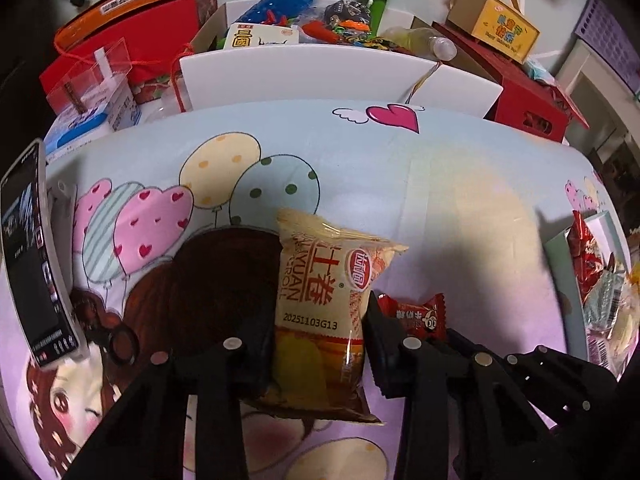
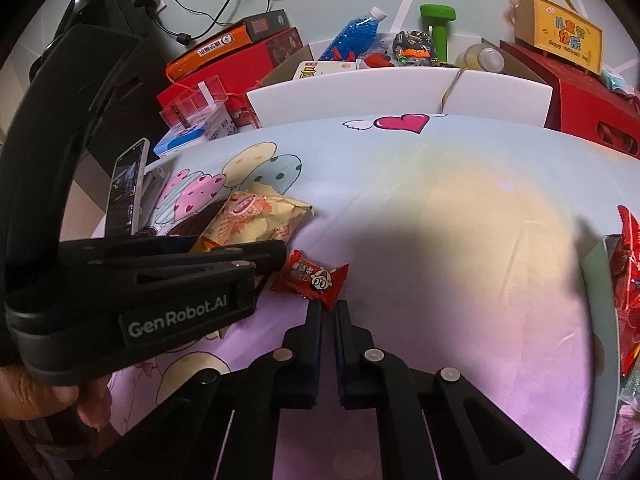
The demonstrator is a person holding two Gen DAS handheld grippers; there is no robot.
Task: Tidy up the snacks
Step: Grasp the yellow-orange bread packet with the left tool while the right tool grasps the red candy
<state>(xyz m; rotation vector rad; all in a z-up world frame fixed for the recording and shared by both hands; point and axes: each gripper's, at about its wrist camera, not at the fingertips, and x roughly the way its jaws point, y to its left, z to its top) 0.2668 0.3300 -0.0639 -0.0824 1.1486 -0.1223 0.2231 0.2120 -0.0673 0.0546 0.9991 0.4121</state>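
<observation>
The left tongs (image 1: 318, 344) clamp the light, crinkly egg-roll pack (image 1: 320, 312) mid-body (likely brittle inside), while the right tongs (image 2: 329, 312), nearly closed, hold nothing.

The left gripper (image 1: 318, 344) is held low over the bed, fingers pointing forward and spread wide, one on each side of the yellow snack packet (image 1: 320, 312) and pressed against its edges. From the right wrist view its black body lies nearly level, and a hand (image 2: 48, 396) grips it from below at the rear, thumb and fingers wrapped under the housing. The right gripper (image 2: 328, 316) sits just to the right of it, also low and pointing forward. Its two fingers stand nearly together with only a thin slit between them, tips just short of the small red sweet (image 2: 312, 278), gripping nothing.
</observation>
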